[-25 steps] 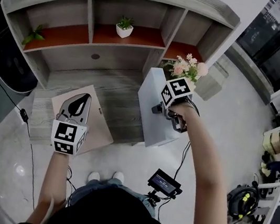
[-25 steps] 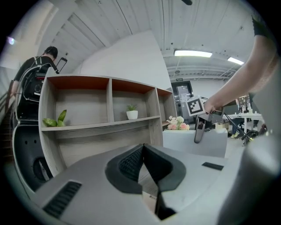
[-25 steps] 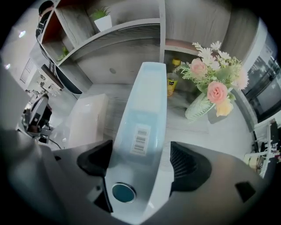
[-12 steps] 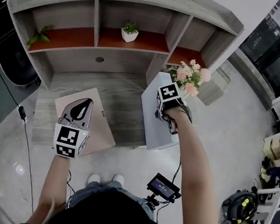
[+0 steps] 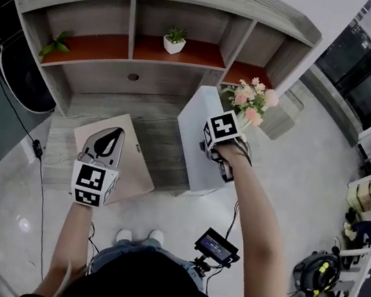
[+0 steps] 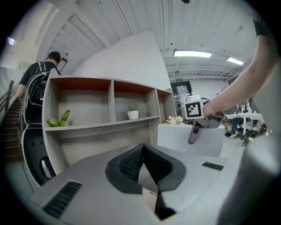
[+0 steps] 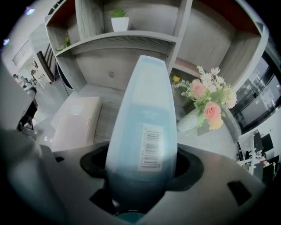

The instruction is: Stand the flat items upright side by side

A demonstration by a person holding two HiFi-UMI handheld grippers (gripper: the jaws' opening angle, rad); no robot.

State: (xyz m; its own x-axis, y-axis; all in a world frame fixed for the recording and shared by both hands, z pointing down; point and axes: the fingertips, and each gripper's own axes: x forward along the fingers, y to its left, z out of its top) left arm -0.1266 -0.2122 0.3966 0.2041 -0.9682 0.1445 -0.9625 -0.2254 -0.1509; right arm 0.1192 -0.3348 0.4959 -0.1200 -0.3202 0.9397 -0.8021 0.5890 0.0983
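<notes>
A pale blue bottle point(image 7: 142, 132) with a barcode label stands between the jaws of my right gripper point(image 7: 141, 163); its far end points toward the shelf. The jaws have just been closing, and their pads press on the bottle's sides. In the head view this gripper point(image 5: 211, 144) hangs over the white pedestal point(image 5: 184, 162) pointing steeply down, and the bottle is hidden beneath it. My left gripper point(image 5: 109, 136) is level above the beige box point(image 5: 134, 171). It is shut, with its fingertips together and nothing between them.
A grey shelf unit point(image 5: 158, 59) with a small potted plant point(image 5: 175, 39) stands behind. A vase of pink flowers point(image 5: 251, 99) sits at the pedestal's far corner. A small monitor on a stand point(image 5: 217, 243) is by my feet. A person point(image 6: 41, 83) stands left of the shelf.
My right gripper has shifted a little to the left over the pedestal and tipped further down. The left gripper has stayed over the beige box.
</notes>
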